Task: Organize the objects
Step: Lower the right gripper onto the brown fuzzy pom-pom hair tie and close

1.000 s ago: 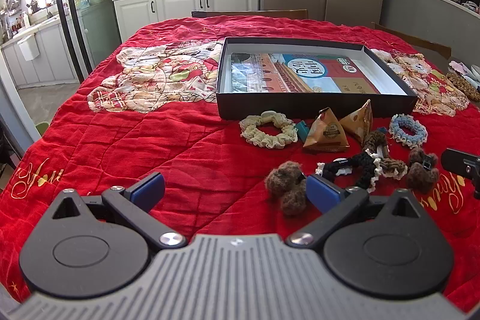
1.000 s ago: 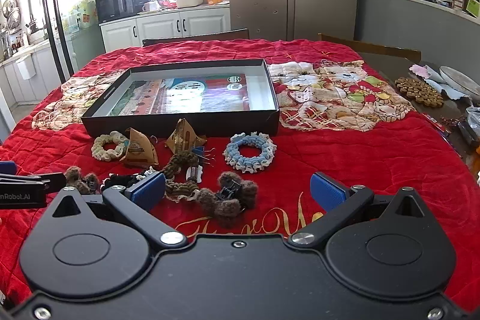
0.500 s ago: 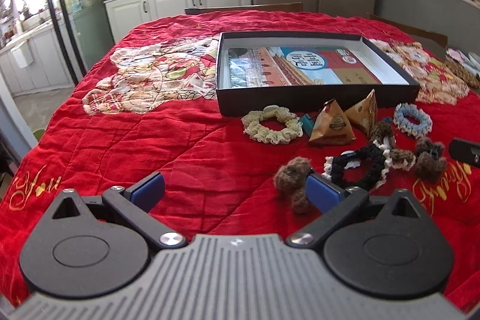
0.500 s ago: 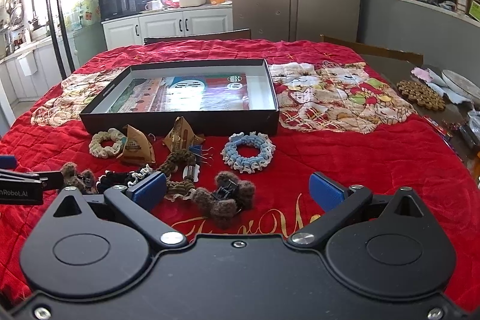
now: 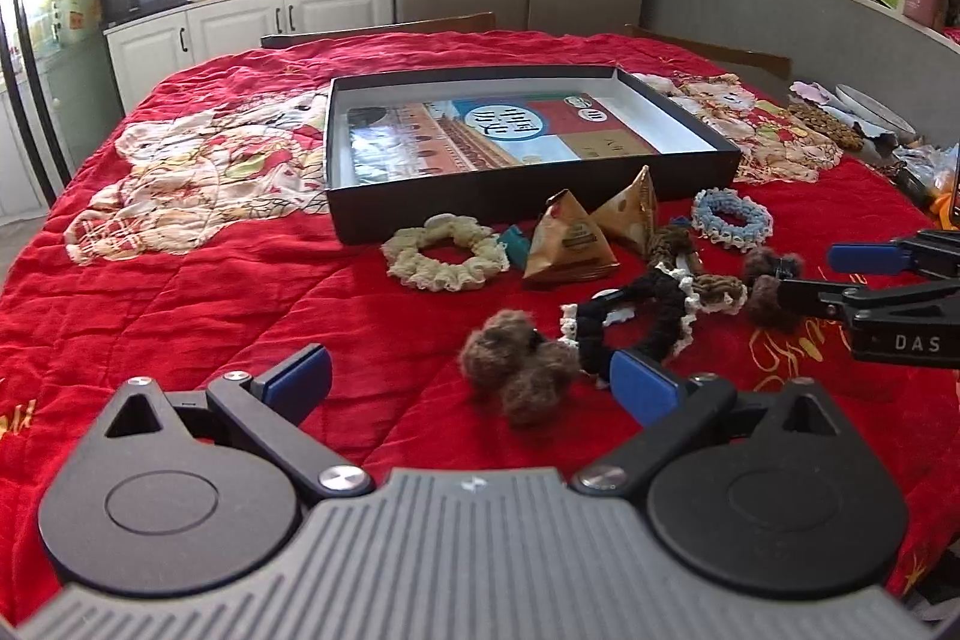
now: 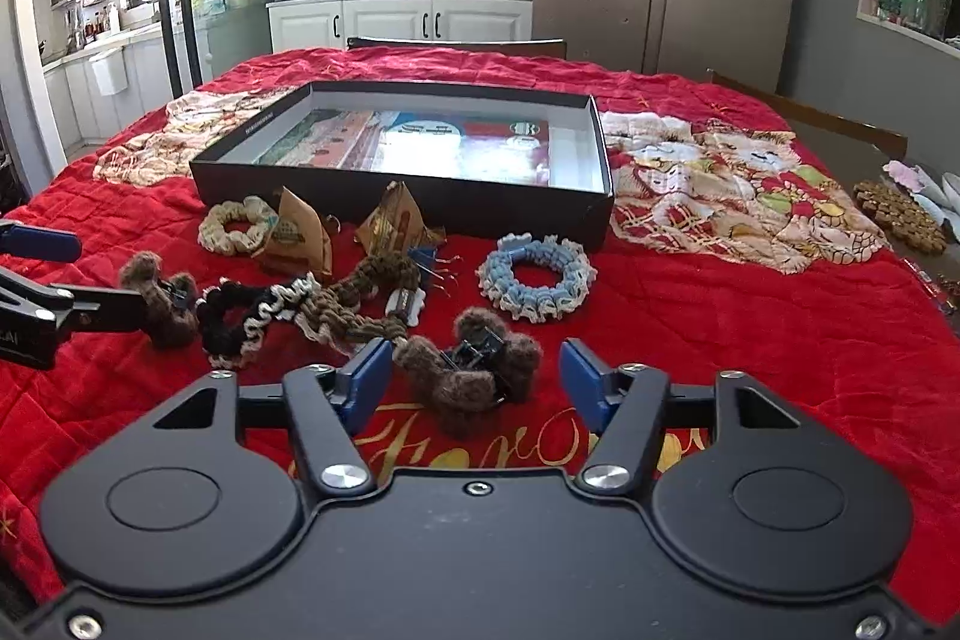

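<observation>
A black shallow box (image 5: 528, 196) (image 6: 420, 196) lies open on the red quilt. In front of it lie a cream scrunchie (image 5: 444, 261) (image 6: 237, 232), two brown pyramid packets (image 5: 570, 244) (image 6: 300, 238), a blue scrunchie (image 5: 732, 220) (image 6: 537, 277), a black scrunchie (image 5: 630, 322) (image 6: 240, 316) and a brown braided scrunchie (image 6: 366, 298). A brown fuzzy hair clip (image 5: 516, 370) lies between my open left gripper's (image 5: 471, 385) fingers. Another fuzzy clip (image 6: 471, 370) sits between my open right gripper's (image 6: 474, 379) fingers; contact is unclear.
The red quilt (image 5: 210, 292) covers the whole table. Wooden chair backs (image 6: 456, 46) stand at the far edge. A brown beaded mat (image 6: 900, 214) and small items lie at the right edge. Kitchen cabinets and a fridge stand behind.
Both grippers have moved forward and lower toward the items. The right gripper's fingers have narrowed around the fuzzy clip. The left gripper has swung right, bringing its clip between its fingers.
</observation>
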### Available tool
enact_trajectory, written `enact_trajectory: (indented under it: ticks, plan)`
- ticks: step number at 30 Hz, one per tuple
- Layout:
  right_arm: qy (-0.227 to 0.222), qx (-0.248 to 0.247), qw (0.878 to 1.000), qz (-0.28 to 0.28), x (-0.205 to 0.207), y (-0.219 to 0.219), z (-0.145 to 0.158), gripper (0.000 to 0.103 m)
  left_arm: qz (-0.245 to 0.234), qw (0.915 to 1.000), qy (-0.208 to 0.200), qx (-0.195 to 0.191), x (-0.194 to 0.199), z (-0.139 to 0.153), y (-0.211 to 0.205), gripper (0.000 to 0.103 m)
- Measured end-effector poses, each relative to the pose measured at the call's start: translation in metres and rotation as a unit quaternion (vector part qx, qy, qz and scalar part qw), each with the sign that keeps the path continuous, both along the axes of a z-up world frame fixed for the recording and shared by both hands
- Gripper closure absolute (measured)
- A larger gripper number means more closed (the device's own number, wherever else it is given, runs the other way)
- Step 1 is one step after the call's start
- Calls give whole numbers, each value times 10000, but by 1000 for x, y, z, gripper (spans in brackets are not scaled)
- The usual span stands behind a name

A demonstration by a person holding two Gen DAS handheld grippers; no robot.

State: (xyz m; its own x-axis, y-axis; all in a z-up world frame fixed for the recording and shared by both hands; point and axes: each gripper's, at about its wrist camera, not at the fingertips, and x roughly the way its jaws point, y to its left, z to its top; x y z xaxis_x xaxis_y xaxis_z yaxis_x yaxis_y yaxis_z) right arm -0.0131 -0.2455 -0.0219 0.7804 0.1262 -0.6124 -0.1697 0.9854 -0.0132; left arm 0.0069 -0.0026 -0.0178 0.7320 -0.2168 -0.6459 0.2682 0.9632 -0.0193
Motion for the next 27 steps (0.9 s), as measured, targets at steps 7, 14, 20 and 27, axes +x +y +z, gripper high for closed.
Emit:
enact_trajectory:
  ticks: [7, 14, 20, 27]
  plan:
    - [80, -99, 9999, 106, 9, 0, -13, 45, -107, 9998, 133, -110, 8, -12, 0, 13]
    - [134, -148, 9996, 182, 19, 1, -23, 45, -153, 9996, 177, -187, 14, -19, 2, 25]
    - [230, 20, 9996, 180, 28, -5, -30, 45, -272, 9992, 157, -256, 19, -24, -1, 35]
    - [109, 12, 9998, 143, 37, -8, -32, 45, -351, 9987, 119, -348, 24, -28, -3, 40]
